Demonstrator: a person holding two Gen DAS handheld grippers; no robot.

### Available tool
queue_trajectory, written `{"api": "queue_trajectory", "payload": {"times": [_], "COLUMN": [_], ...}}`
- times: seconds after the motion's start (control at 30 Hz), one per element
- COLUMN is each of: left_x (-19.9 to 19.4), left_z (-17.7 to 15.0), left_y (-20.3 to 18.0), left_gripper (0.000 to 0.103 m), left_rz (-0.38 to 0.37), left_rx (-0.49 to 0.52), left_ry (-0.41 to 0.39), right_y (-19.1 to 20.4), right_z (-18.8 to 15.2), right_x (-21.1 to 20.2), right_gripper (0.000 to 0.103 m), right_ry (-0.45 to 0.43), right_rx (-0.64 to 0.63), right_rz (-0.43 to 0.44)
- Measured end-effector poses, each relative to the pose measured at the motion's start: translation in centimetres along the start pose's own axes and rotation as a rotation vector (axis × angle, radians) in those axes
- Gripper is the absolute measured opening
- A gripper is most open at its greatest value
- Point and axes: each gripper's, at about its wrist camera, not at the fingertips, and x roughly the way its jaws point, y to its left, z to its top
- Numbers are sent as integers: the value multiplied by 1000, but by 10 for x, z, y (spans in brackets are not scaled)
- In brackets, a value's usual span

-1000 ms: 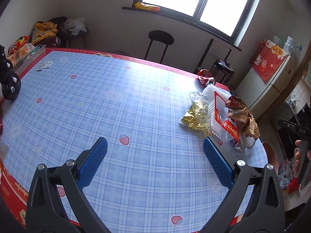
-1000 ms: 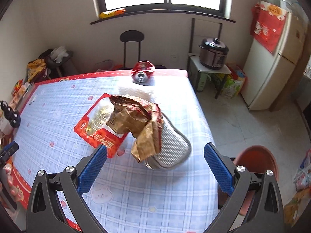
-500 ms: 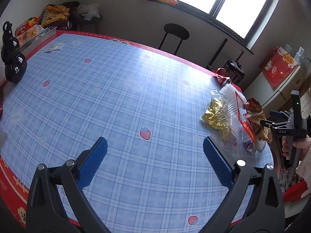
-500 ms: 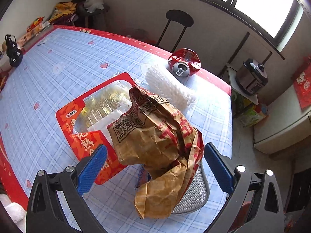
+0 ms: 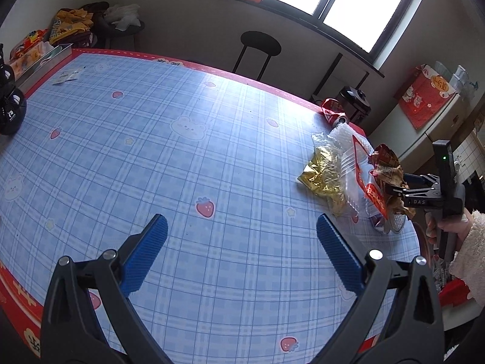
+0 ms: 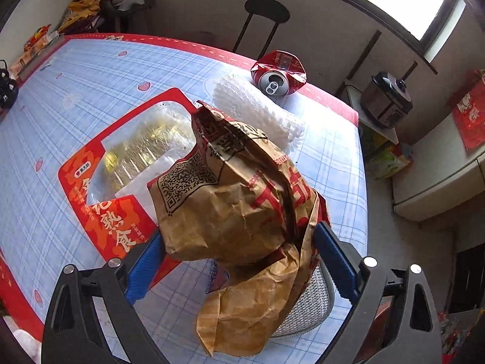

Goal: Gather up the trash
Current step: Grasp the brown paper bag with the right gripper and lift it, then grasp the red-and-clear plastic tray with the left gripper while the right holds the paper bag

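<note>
Little of the collecting looked done: all the visible trash lay on the blue plaid table (image 5: 212, 157), and neither tool held anything.

The right hand-held gripper (image 6: 239, 261) stood with its blue padded fingers (image 6: 333, 257) spread wide on either side of the crumpled brown paper bag (image 6: 236, 209). The pads seemed to be just at the bag's flanks; whether they touched it could not be told, but nothing was pinched. This bag was probably the first piece to be taken.

Under and just ahead of that gripper, partly covered by the bag, lay a silver foil tray (image 6: 306, 309). To its front left lay a red-framed clear plastic food pouch (image 6: 100, 200) with a crinkled gold foil wrapper (image 5: 321, 176) beside it. Farther ahead sat a white bubble-wrap piece (image 6: 257, 112), and beyond that, near the table's far edge, a crushed red drinks can (image 6: 280, 72).

The left hand-held gripper (image 5: 241, 254) hung fully spread over bare tablecloth, with the trash heap well off to its front right.

So the grasp on the bag was not yet made. The tray, pouch, foil, bubble wrap and can all remained. No bin could be made out for certain.
</note>
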Motion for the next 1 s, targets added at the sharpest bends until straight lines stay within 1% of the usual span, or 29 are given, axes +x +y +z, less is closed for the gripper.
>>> {"api": "queue_trajectory", "payload": {"times": [0.07,0.13,0.23,0.27,0.33,0.53,0.7,0.9,1.0], "left_x": [0,0,-1,-1,-1,3,11,29,45], "left_z": [0,0,1,1,0,0,0,-3,-4], "left_y": [-4,-6,-11,-13,-18,-34,-53,-83,-102], "left_gripper": [97,97,97,97,97,97,97,97,97], "left_rz": [-3,-7,-17,-18,-22,-47,-70,-132,-188], "left_rx": [9,15,25,30,45,72,118,181,190], "left_ry": [1,1,4,5,10,33,50,94,124], "right_y": [-3,-3,-2,-3,-6,0,6,-1,-5], "right_z": [-4,-10,-22,-25,-35,-67,-93,-126,-140], "right_x": [-9,-18,-33,-37,-47,-71,-94,-112,-119], "right_gripper": [75,73,67,58,58,58,58,58,58], "right_ry": [-26,-53,-93,-102,-132,-204,-259,-295,-297], "right_rx": [31,54,89,113,171,251,325,454,479], "right_rz": [39,50,70,86,115,149,168,161,136]}}
